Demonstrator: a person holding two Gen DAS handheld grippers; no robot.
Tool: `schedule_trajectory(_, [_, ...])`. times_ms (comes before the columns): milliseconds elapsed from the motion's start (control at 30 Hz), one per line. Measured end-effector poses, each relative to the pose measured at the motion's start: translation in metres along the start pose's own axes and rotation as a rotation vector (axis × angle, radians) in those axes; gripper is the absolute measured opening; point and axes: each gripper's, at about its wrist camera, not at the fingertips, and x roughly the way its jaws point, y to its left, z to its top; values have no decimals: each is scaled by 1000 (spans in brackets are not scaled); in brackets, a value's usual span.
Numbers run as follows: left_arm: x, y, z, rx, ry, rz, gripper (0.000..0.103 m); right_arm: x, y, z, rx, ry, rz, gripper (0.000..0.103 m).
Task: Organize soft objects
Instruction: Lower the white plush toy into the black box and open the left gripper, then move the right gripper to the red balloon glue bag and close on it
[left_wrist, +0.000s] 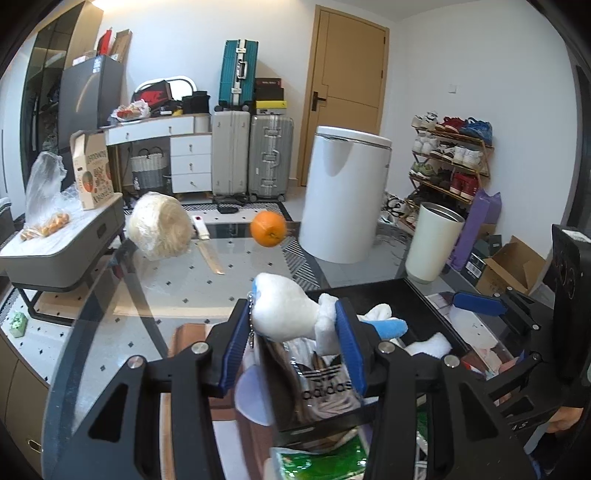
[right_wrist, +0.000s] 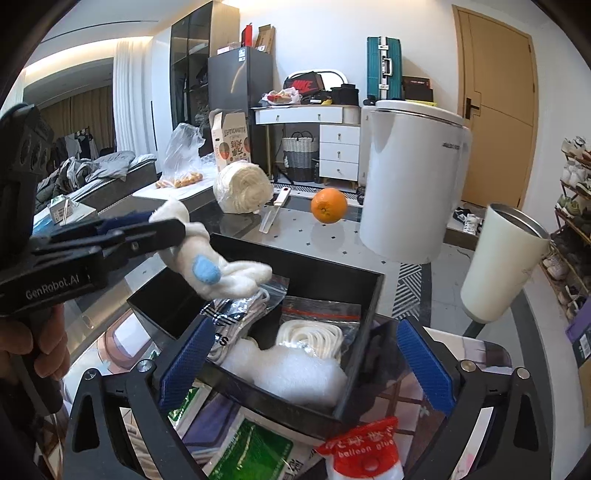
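Note:
A white plush toy with blue patches (left_wrist: 284, 314) is clamped between the blue pads of my left gripper (left_wrist: 291, 314). In the right wrist view the plush toy (right_wrist: 207, 266) hangs from the left gripper (right_wrist: 173, 221) above the far left corner of a black box (right_wrist: 369, 314). Inside the box lie bagged Adidas socks (right_wrist: 236, 306), a coil of white rope in a zip bag (right_wrist: 310, 336) and a white fluffy wad (right_wrist: 295, 373). My right gripper (right_wrist: 306, 363) stands open at the box's near side, its pads touching nothing.
On the glass table (right_wrist: 332, 243) beyond the box are an orange (right_wrist: 328, 205), a cream yarn ball (right_wrist: 242, 192), a white-handled knife (right_wrist: 275, 210), a white tumbler (right_wrist: 498, 266) and a tall white bin (right_wrist: 410, 177). A balloon-glue packet (right_wrist: 362, 450) and a green packet (right_wrist: 251, 450) lie near me.

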Motion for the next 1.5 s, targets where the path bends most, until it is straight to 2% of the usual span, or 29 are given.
schedule_trajectory(167, [9,-9,2,-13,17,-33,49,-10,-7,-3,15,-13,-18,101])
schedule_trajectory(300, [13,-15,0,-5,42,-48,59,-14,-10,-5,20,-13,-30,101])
schedule_trajectory(333, [13,-16,0,-3,42,-45,66,-15,-11,-6,22,-13,-32,101])
schedule_trajectory(467, [5,-18,-3,12,35,-43,70,-18,-12,-9,26,-14,-39,101])
schedule_trajectory(533, [0,-17,-5,15,29,-36,83,-20,-12,-11,27,-12,-40,101])
schedule_trajectory(667, [-12,-15,-12,16,26,-32,87,-25,-12,-16,32,-9,-39,101])
schedule_trajectory(800, [-21,-13,-21,22,22,11,98,-30,-11,-20,42,1,-27,102])
schedule_trajectory(1033, [-30,-4,-34,-4,40,47,103,-38,-4,-32,51,36,-20,102])
schedule_trajectory(1267, [-37,-6,-45,14,53,66,103,-43,0,-42,50,69,-28,102])
schedule_trajectory(1500, [-38,-4,-57,3,99,78,103,-43,-1,-55,77,113,-28,102])
